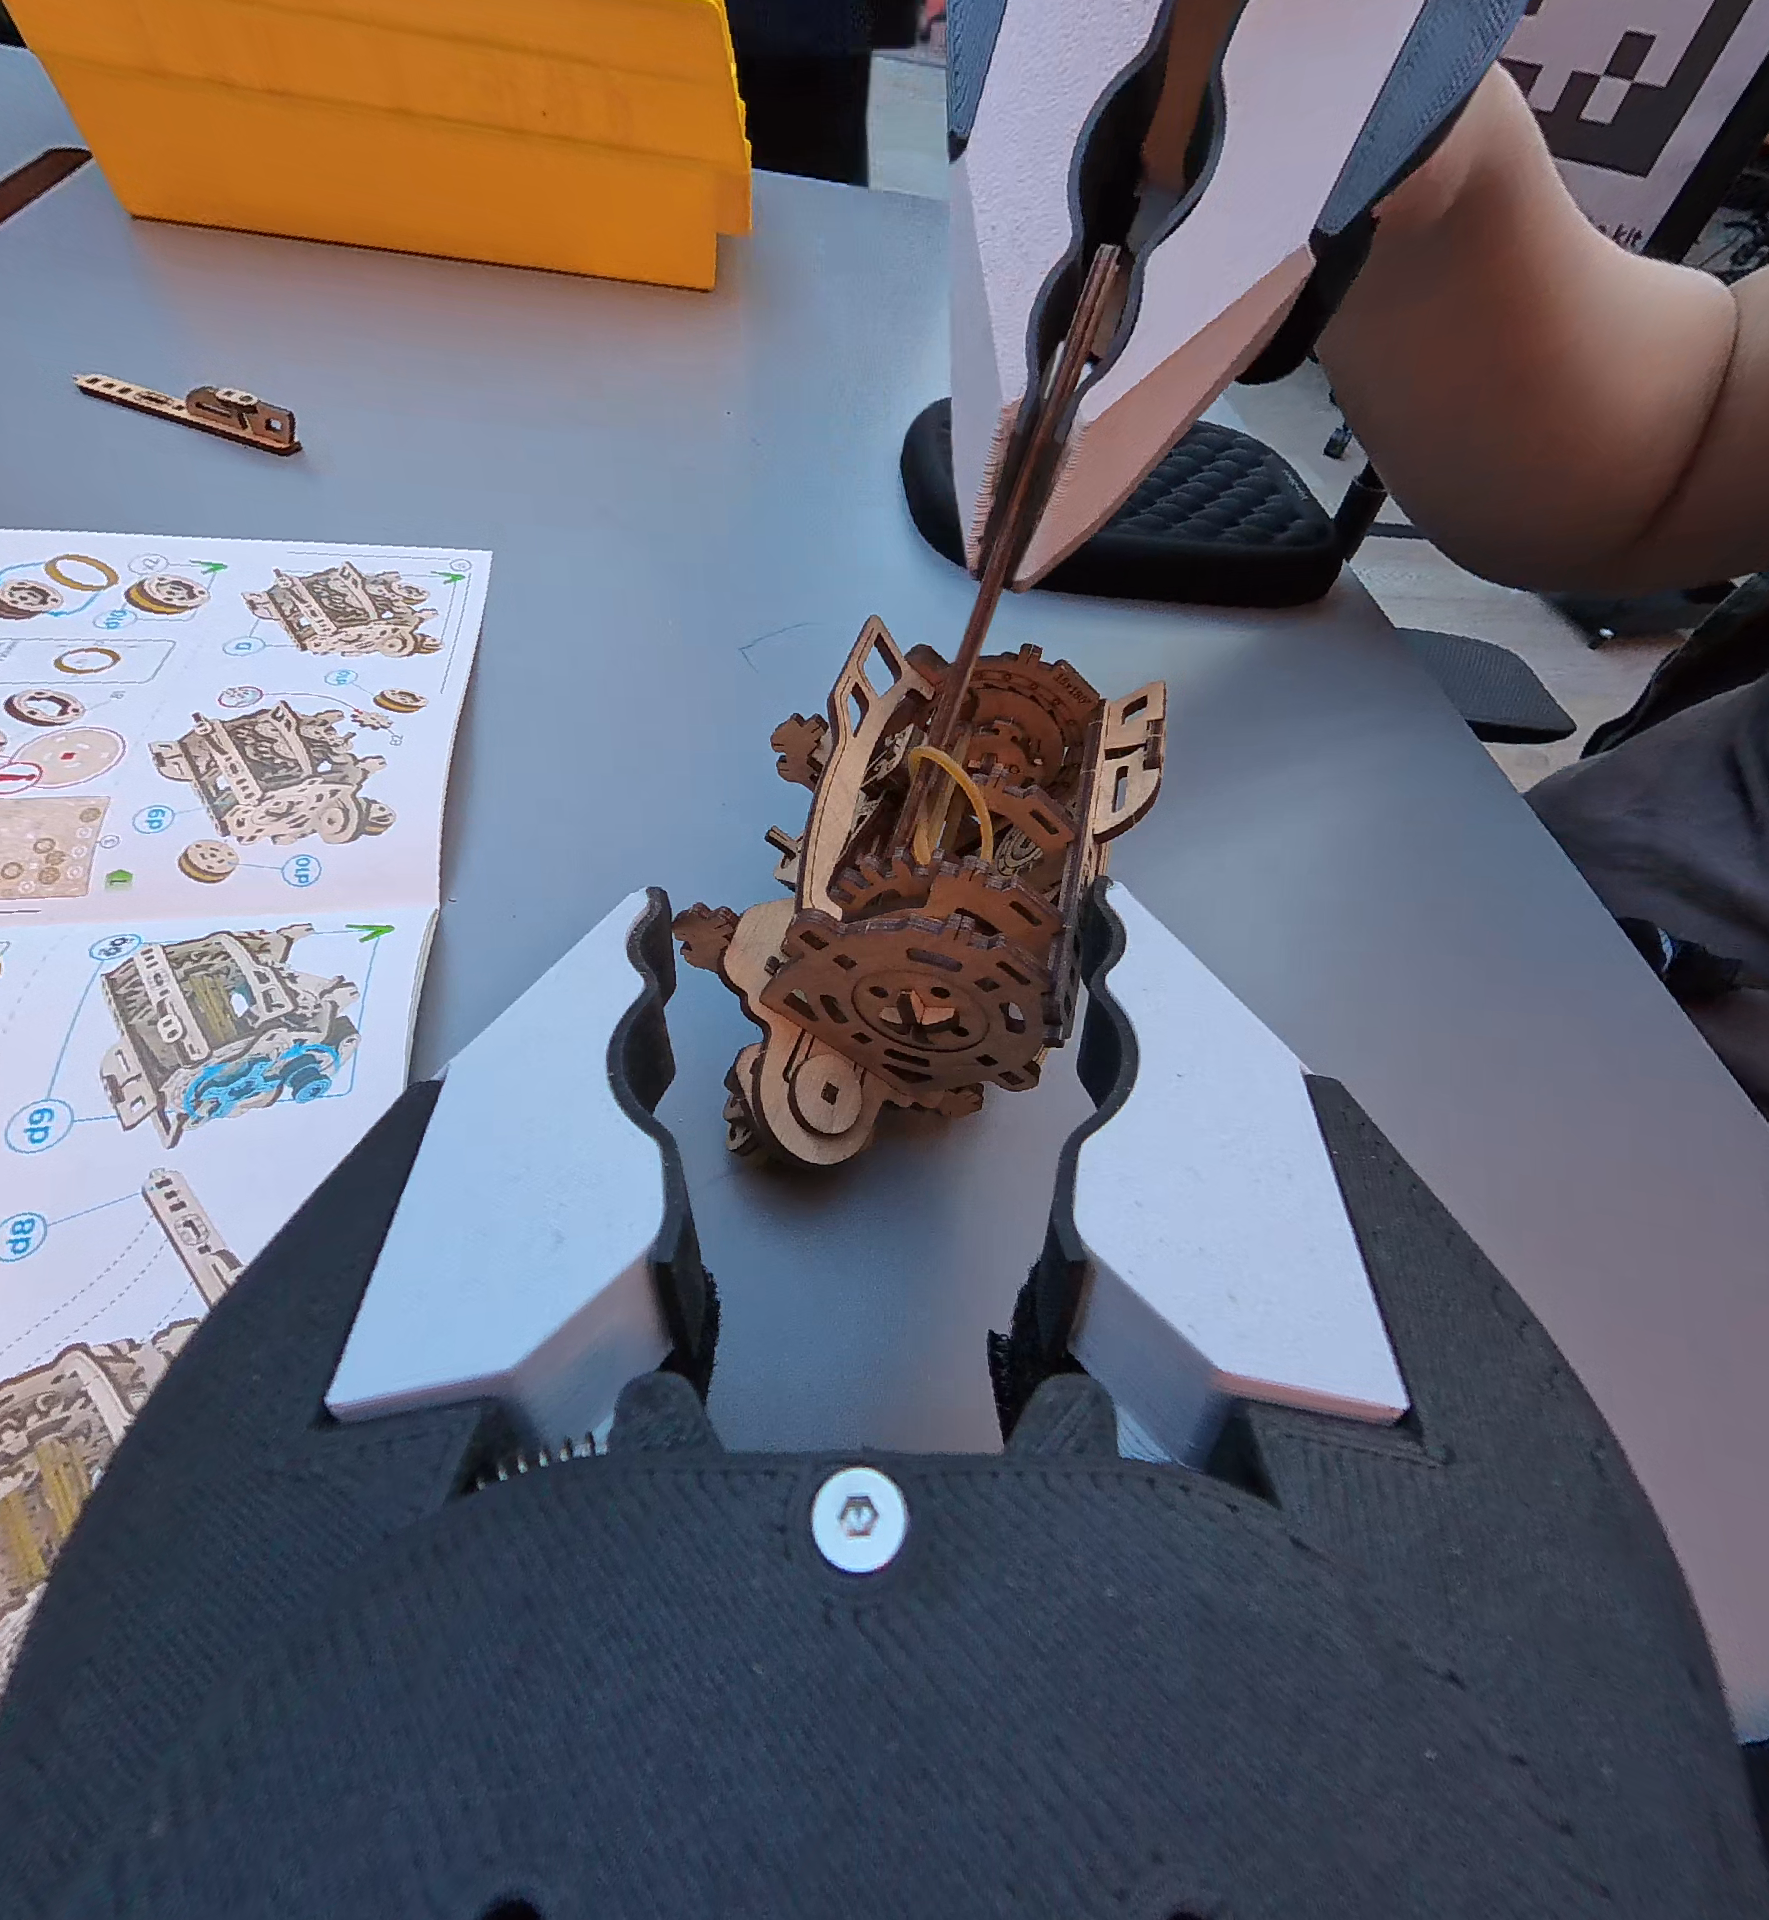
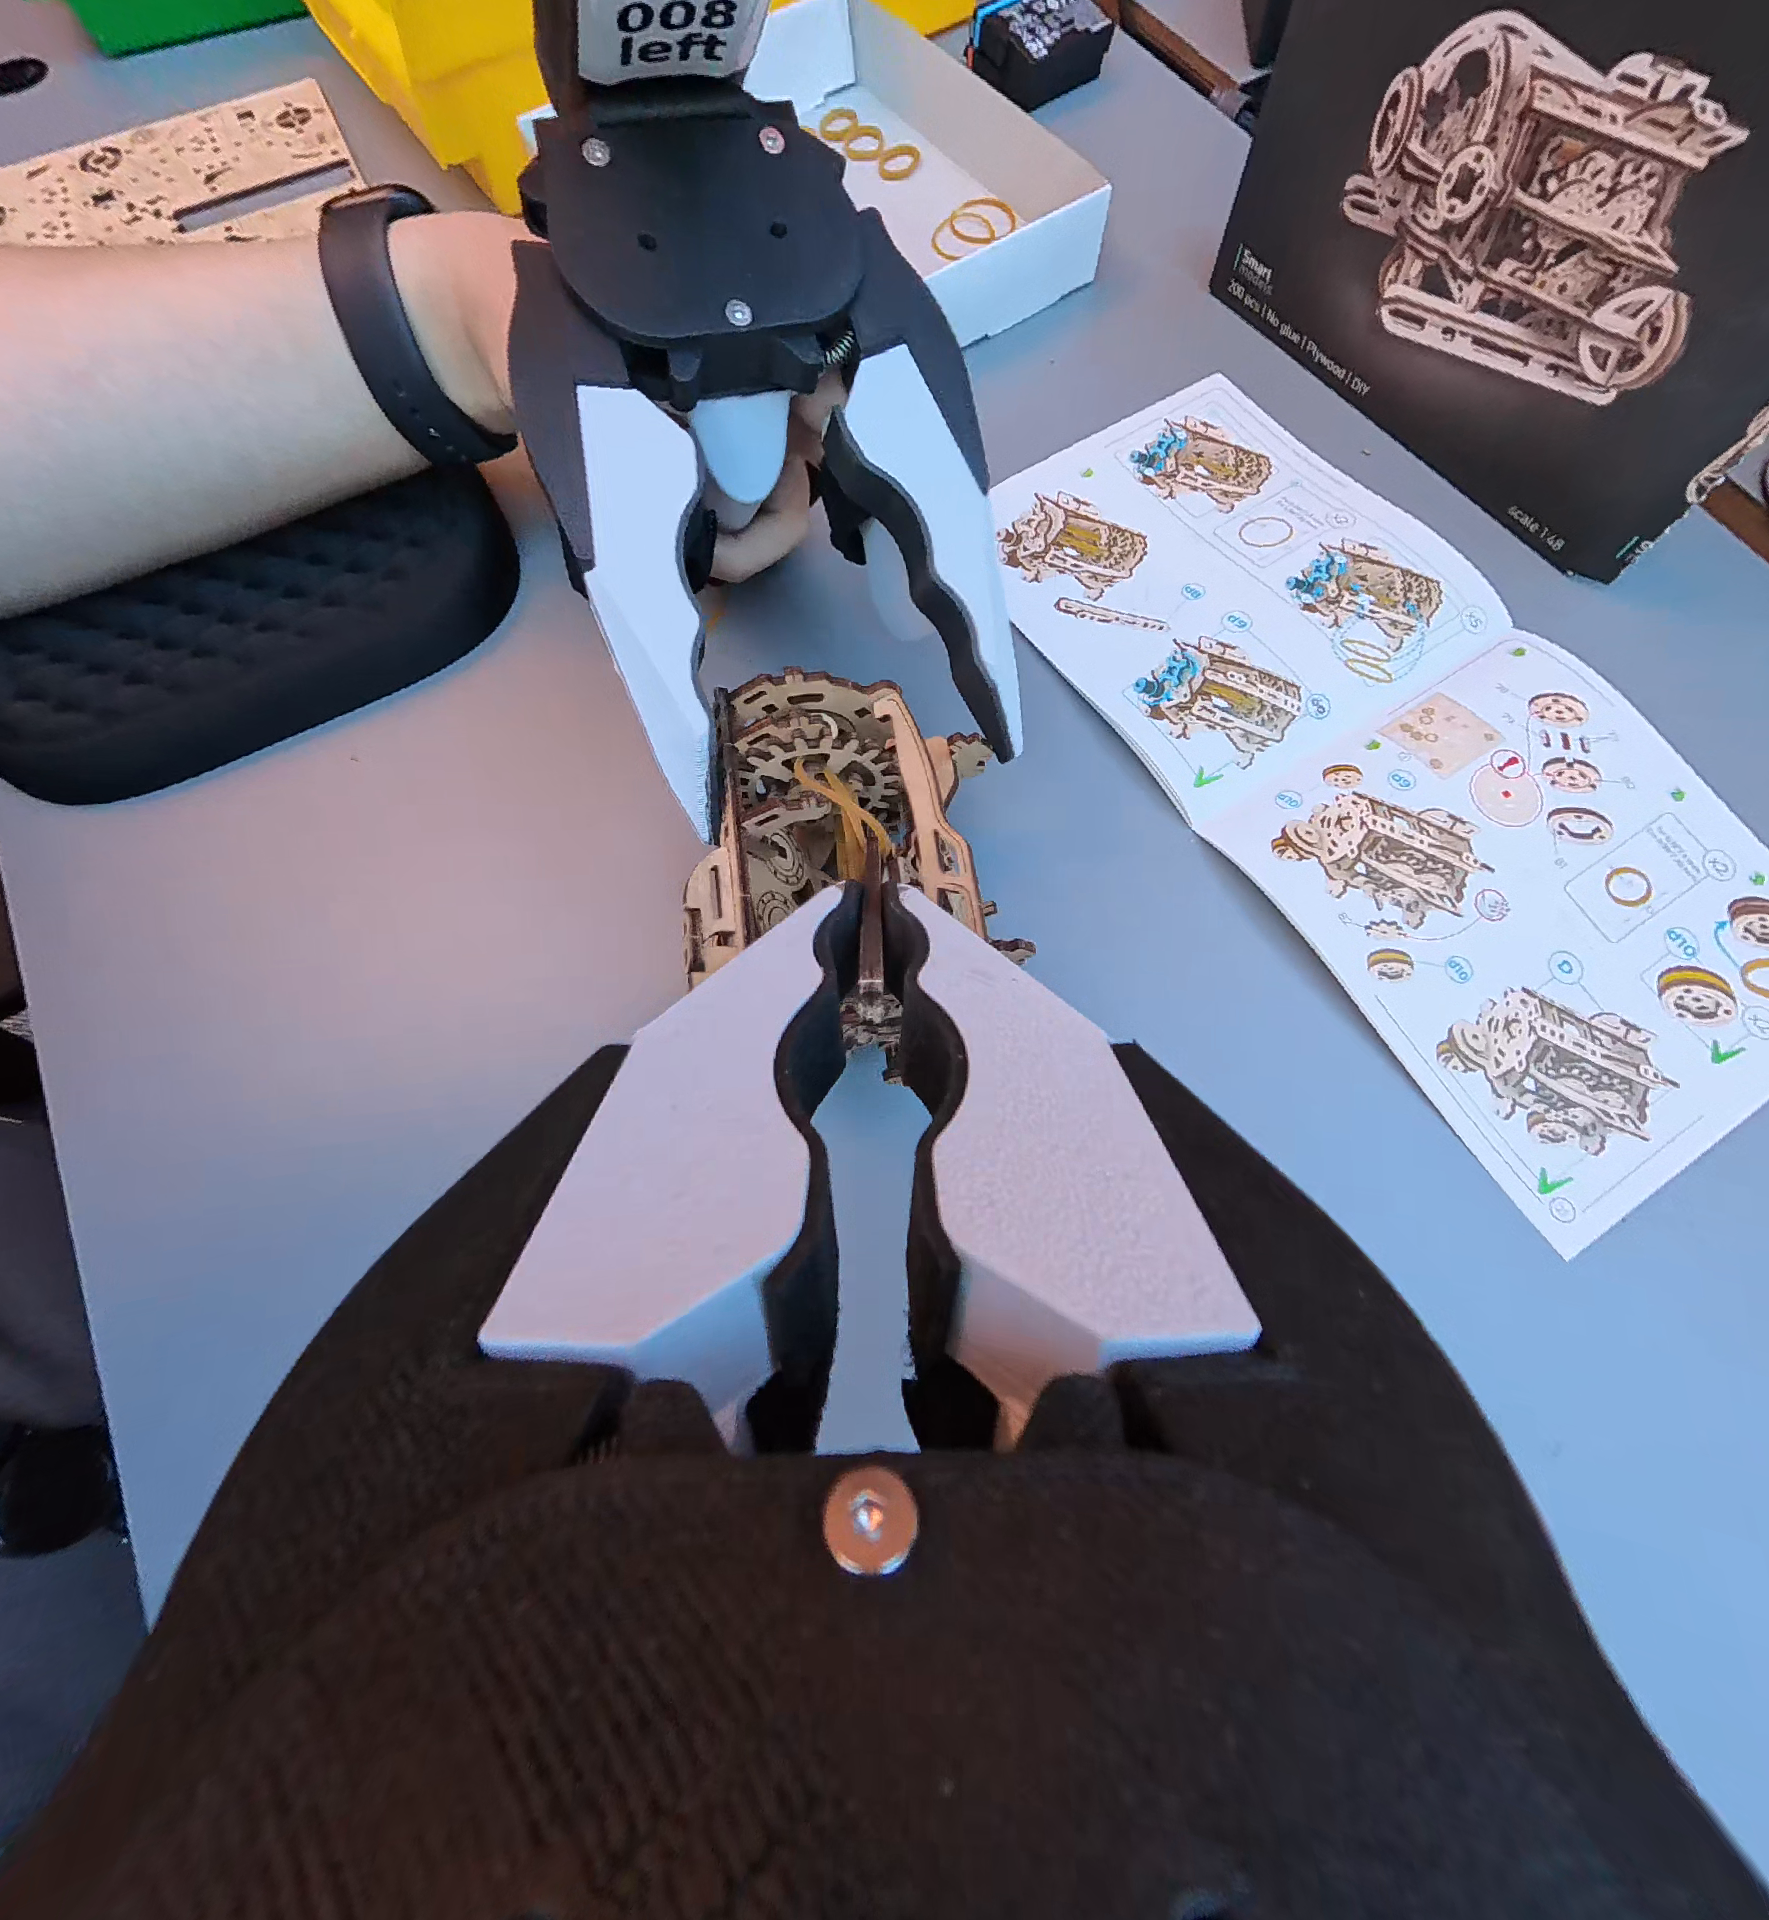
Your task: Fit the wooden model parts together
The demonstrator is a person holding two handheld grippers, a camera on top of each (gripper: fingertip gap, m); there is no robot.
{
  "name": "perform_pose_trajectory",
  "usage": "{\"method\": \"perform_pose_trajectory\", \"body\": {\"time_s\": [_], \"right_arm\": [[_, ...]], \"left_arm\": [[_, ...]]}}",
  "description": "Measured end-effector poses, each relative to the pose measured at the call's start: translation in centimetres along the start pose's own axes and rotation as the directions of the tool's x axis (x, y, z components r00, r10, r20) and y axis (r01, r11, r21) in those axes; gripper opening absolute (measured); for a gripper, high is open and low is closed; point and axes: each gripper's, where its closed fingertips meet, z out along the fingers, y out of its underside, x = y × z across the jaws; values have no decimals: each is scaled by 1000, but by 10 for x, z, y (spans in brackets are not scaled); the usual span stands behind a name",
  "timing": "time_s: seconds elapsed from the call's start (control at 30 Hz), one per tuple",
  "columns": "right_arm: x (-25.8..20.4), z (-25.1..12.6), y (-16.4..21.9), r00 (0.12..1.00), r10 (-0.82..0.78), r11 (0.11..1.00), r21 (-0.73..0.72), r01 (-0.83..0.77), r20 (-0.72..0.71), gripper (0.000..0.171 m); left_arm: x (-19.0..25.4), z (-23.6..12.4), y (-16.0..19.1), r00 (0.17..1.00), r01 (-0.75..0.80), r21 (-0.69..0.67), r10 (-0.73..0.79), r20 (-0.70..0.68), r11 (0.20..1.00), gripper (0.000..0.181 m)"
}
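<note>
Left wrist view sat just behind its own white fingers (image 1: 537, 1174), looking forward and down onto the grey counter (image 1: 568, 436), close to the brown laser-cut wooden model (image 1: 937, 904). Right wrist view looked from the opposite side, angled down along its own fingers (image 2: 1056, 1143), also close to that model (image 2: 818, 800). Both shared the model, the printed white instruction booklet (image 1: 184, 727) (image 2: 1431, 810), the black padded wrist rest (image 1: 1192, 520) (image 2: 215, 644), and each other's gripper.
</note>
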Motion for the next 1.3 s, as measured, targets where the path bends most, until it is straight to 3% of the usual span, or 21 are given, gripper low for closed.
{"method": "perform_pose_trajectory", "body": {"time_s": [0.27, 0.97, 1.3], "right_arm": [[-5, -1, -1, 997, -73, 997, -9, 73, 7, 1], [-16, -17, -3, 997, 9, 998, -59, -4, 82, 1], [-18, -27, -14, 998, -57, 998, -14, 57, 10, 1]], "left_arm": [[1, 0, 0, 1000, -4, 0, 4, 1, 1000, 78], [1, 0, 0, 1000, 4, -3, -4, -8, 1000, 78], [1, 0, 0, 1000, 4, -3, -4, -7, 1000, 78]]}}
